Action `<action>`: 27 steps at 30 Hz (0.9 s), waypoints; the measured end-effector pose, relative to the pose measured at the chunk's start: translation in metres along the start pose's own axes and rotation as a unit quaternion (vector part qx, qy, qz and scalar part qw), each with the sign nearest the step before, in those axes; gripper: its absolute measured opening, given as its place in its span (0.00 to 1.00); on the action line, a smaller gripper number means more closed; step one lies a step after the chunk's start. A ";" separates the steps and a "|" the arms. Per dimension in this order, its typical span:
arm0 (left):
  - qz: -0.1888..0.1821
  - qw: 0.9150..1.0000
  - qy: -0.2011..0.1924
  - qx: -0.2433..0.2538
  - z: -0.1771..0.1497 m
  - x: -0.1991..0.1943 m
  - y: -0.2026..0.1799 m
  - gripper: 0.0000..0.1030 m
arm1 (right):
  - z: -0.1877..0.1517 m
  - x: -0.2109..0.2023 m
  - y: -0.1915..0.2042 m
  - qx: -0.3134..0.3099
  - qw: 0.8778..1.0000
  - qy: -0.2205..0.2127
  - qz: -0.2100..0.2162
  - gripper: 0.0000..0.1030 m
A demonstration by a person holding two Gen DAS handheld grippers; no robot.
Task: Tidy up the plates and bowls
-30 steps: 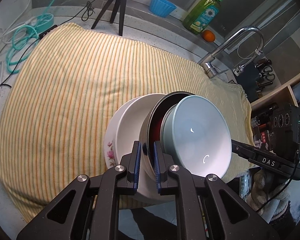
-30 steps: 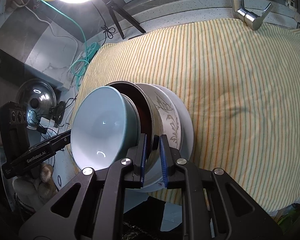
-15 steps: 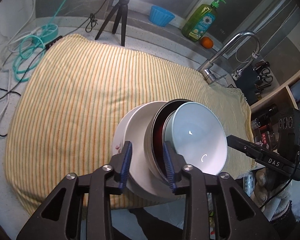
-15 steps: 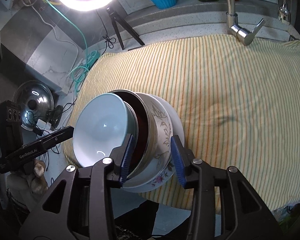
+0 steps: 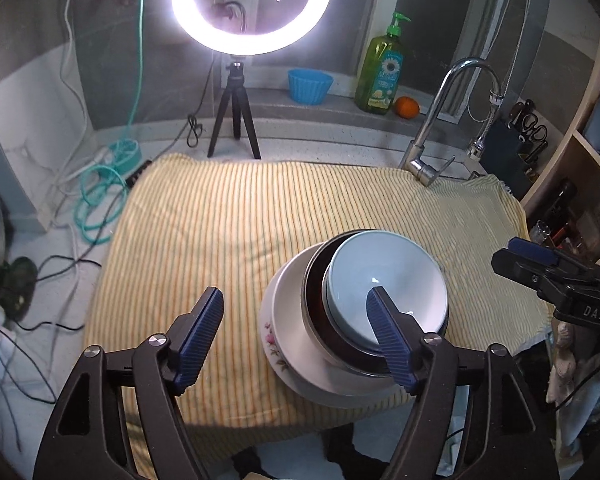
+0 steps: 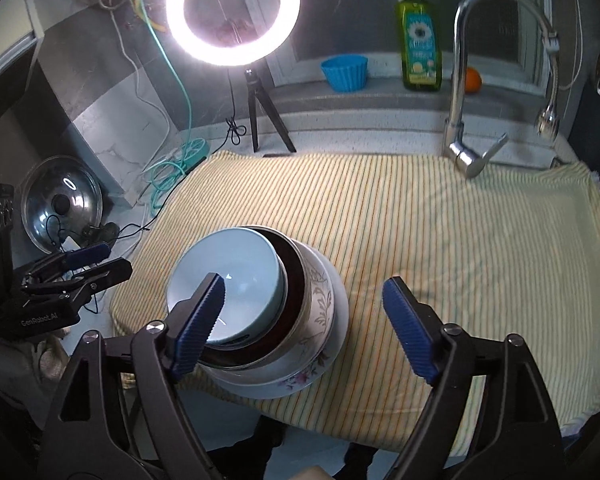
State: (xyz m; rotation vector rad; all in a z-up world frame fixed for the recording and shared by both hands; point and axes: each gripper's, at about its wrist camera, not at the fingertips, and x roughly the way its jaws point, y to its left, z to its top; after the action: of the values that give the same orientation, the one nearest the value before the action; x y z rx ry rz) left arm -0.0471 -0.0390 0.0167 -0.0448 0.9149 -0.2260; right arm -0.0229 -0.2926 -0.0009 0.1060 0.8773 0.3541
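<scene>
Left wrist view: left gripper (image 5: pixel 296 334) jaws spread wide, holding nothing. Pale blue ceramic bowl (image 5: pixel 386 280) sits nested in dark metal bowl (image 5: pixel 315 280) on white floral plate (image 5: pixel 278 340), near front edge of yellow striped cloth (image 5: pixel 228 216).

Right wrist view: right gripper (image 6: pixel 304 324) likewise wide open, empty. Stack (image 6: pixel 300 320) rests on cloth's front-left part.

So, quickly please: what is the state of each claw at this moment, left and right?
Left claw: open, holding nothing; the stack of bowls sits free on the striped cloth.
Right claw: open, holding nothing.
</scene>
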 end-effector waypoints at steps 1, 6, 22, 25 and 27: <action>0.005 1.000 -0.004 0.002 0.000 -0.002 -0.002 0.75 | 0.000 -0.003 0.002 -0.005 1.000 -0.004 -0.004 0.86; 0.016 1.000 -0.015 0.002 0.001 -0.009 -0.005 0.75 | -0.001 -0.014 0.009 -0.016 0.999 -0.025 -0.023 0.90; 0.005 1.000 -0.019 -0.001 0.004 -0.014 -0.005 0.76 | 0.000 -0.024 0.009 0.004 0.998 -0.049 -0.043 0.93; 0.005 1.000 -0.021 0.001 0.004 -0.015 -0.006 0.76 | 0.000 -0.024 0.010 0.001 0.998 -0.049 -0.047 0.93; 0.004 1.000 -0.021 0.003 0.004 -0.015 -0.006 0.76 | 0.001 -0.025 0.011 -0.002 0.998 -0.050 -0.049 0.93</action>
State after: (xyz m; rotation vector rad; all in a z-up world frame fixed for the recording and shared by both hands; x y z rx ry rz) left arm -0.0538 -0.0421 0.0320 -0.0408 0.8723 -0.2185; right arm -0.0401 -0.2907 0.0206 0.0768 0.7807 0.2565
